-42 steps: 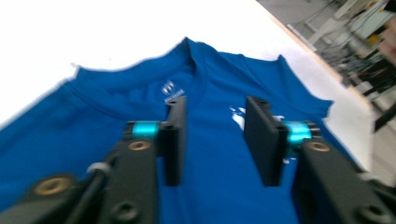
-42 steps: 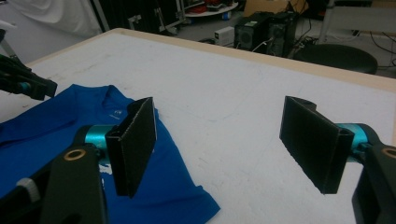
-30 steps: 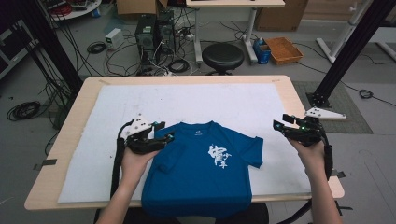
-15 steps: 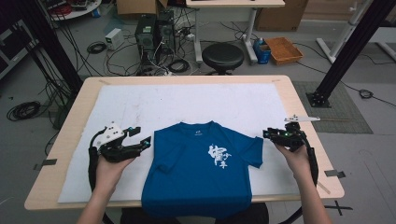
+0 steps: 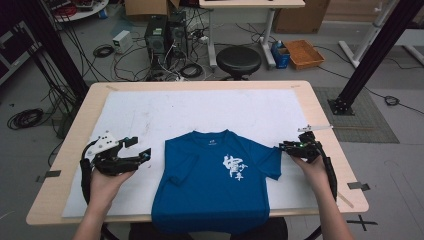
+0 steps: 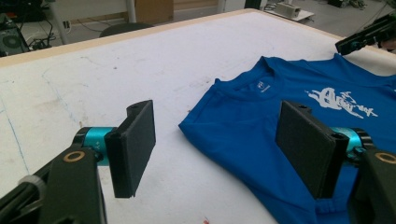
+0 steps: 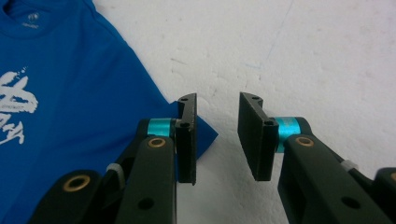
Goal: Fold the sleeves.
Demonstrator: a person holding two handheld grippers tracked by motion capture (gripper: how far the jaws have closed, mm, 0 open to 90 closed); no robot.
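- Blue short-sleeved cotton T-shirt (image 5: 217, 187) with white print lies flat, face up, at the middle of the bench's near edge, hem hanging over that edge
- White sheet (image 5: 200, 115) covers the light wooden bench (image 5: 320, 120)
- Left gripper (image 5: 142, 156) sits beside the shirt's left sleeve, toward the left edge; jaws wide, just been opening, nothing between them
- Right gripper (image 5: 284, 146) is at the right sleeve tip; jaws narrow, just been closing, gap bare, sleeve corner under one jaw
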